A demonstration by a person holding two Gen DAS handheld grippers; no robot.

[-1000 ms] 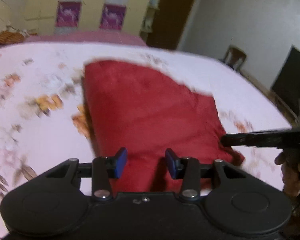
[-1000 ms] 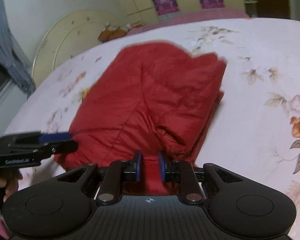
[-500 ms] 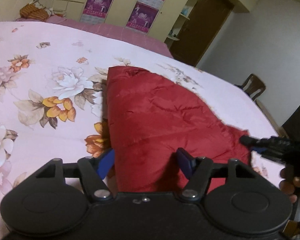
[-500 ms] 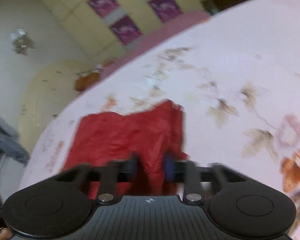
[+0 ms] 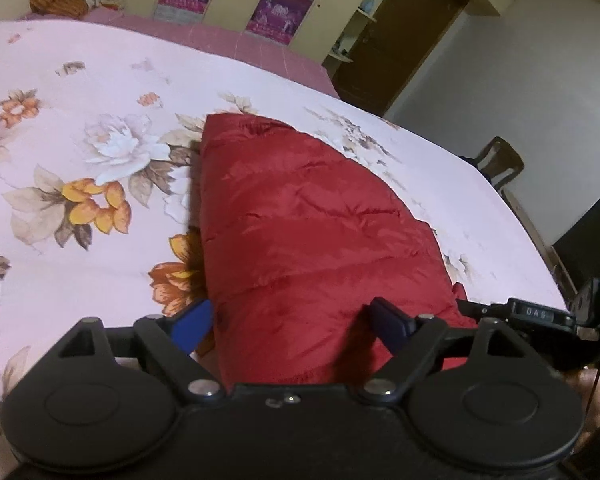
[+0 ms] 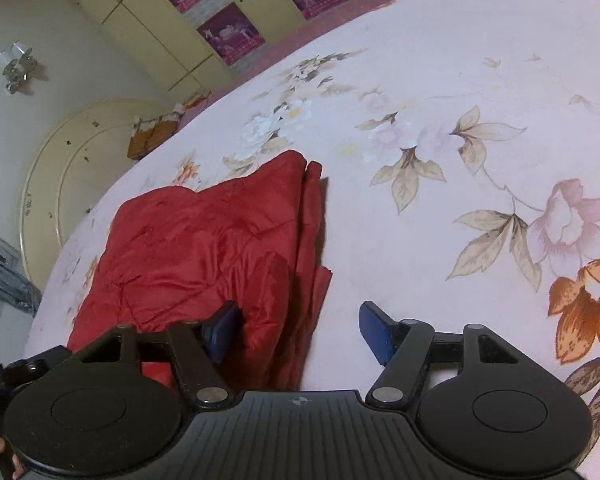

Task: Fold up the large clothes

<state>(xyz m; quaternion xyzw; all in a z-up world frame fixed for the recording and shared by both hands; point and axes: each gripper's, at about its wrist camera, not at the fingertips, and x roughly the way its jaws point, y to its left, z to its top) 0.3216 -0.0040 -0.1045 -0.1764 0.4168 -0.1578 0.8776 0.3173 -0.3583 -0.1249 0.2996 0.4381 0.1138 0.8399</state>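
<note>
A red quilted jacket [image 5: 308,240] lies folded on the pink floral bed sheet [image 5: 60,260]. My left gripper [image 5: 292,322] hovers over the jacket's near edge. Its jaws are opening, and the blue pads [image 5: 192,320] stand wide on either side of the fabric without pressing it. In the right wrist view the jacket [image 6: 188,248] sits left of centre. My right gripper [image 6: 300,330] is also opening. Its left pad [image 6: 224,328] rests over the jacket's layered right edge, its right pad over bare sheet. The right gripper [image 5: 532,314] also shows beside the jacket's corner.
Yellow wardrobe doors with purple posters [image 5: 278,8] and a dark door [image 5: 396,40] stand beyond the bed. A wooden chair [image 5: 500,160] is at the bed's right side. A curved headboard [image 6: 72,160] and an orange cushion [image 5: 58,0] are at the head end.
Both grippers have spread their jaws and let go of the red fabric. The right gripper sank and rolled, so the jacket now lies left of it, settled flat on the sheet.
</note>
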